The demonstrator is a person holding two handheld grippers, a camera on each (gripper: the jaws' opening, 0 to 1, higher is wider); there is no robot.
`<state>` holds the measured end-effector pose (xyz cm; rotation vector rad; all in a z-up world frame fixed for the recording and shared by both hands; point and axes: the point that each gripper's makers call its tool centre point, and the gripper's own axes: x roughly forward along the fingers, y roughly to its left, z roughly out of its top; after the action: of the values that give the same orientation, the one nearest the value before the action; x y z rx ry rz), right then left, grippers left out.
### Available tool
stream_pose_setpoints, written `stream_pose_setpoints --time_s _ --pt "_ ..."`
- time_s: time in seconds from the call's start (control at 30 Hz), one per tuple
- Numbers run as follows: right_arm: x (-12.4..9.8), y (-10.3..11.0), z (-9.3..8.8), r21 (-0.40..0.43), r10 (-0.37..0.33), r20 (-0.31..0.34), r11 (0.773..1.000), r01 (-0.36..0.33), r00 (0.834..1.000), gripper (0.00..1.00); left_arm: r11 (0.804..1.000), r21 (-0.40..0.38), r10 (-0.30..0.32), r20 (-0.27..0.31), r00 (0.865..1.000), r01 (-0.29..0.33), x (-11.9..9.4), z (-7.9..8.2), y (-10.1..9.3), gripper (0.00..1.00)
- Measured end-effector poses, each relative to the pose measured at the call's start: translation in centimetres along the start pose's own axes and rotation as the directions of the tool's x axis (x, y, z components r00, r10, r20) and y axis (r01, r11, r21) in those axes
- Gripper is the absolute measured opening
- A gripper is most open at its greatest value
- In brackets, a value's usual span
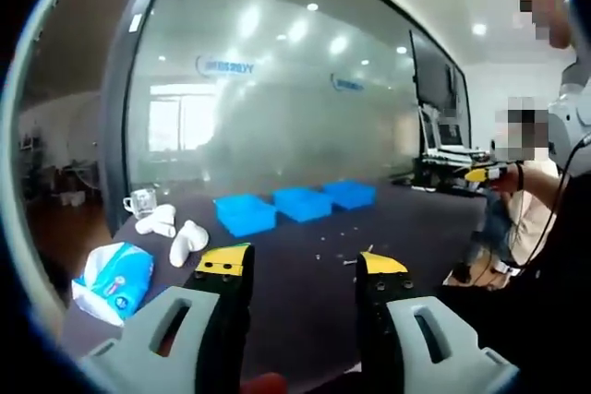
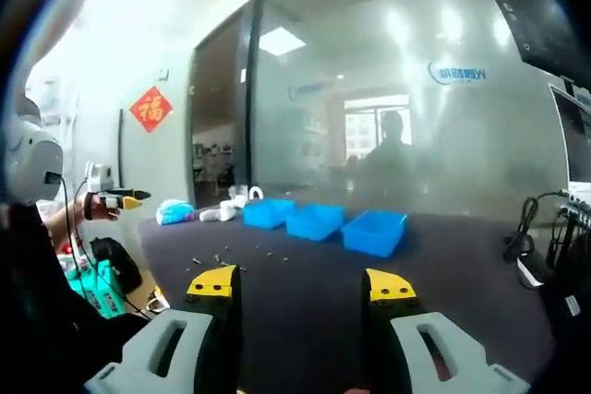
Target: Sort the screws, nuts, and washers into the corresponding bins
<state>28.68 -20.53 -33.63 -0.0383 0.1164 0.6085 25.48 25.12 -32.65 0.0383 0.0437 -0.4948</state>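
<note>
Three blue bins stand in a row on the dark table (image 1: 406,228): one at the left (image 1: 245,213), one in the middle (image 1: 303,202) and one at the right (image 1: 349,193). Small screws, nuts and washers (image 1: 343,259) lie scattered on the table in front of them. My left gripper (image 1: 303,265) is open over the near table, holding nothing. In the right gripper view the bins (image 2: 315,220) sit further off, and the loose hardware (image 2: 220,258) lies to the left of my open right gripper (image 2: 301,285). My right gripper (image 1: 488,174) also shows at the right of the left gripper view.
A blue tissue pack (image 1: 114,280), white rolled items (image 1: 175,232) and a glass cup (image 1: 140,201) sit at the table's left end. A glass wall rises behind the bins. Cables (image 2: 526,228) and a monitor (image 1: 432,76) are at the other end. A person's sleeve (image 2: 37,320) is close by.
</note>
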Motion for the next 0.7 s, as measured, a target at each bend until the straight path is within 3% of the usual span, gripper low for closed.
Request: stream_pose_setpoints --time_s 0.4,0.7 --pt "1.9 2.0 0.5 -0.088 0.142 -0.089 0.985 -0.150 0.986 0.48 0.999 0.023 -0.043 0.010 0.999 0.043 -0.3 1.3 -0.9 0.38" --pt "3.5 3.7 1.3 -0.111 0.227 -0.125 0.964 -0.241 0.966 0.48 0.998 0.042 -0.049 -0.002 0.999 0.049 -1.1 1.1 -1.5 0.38"
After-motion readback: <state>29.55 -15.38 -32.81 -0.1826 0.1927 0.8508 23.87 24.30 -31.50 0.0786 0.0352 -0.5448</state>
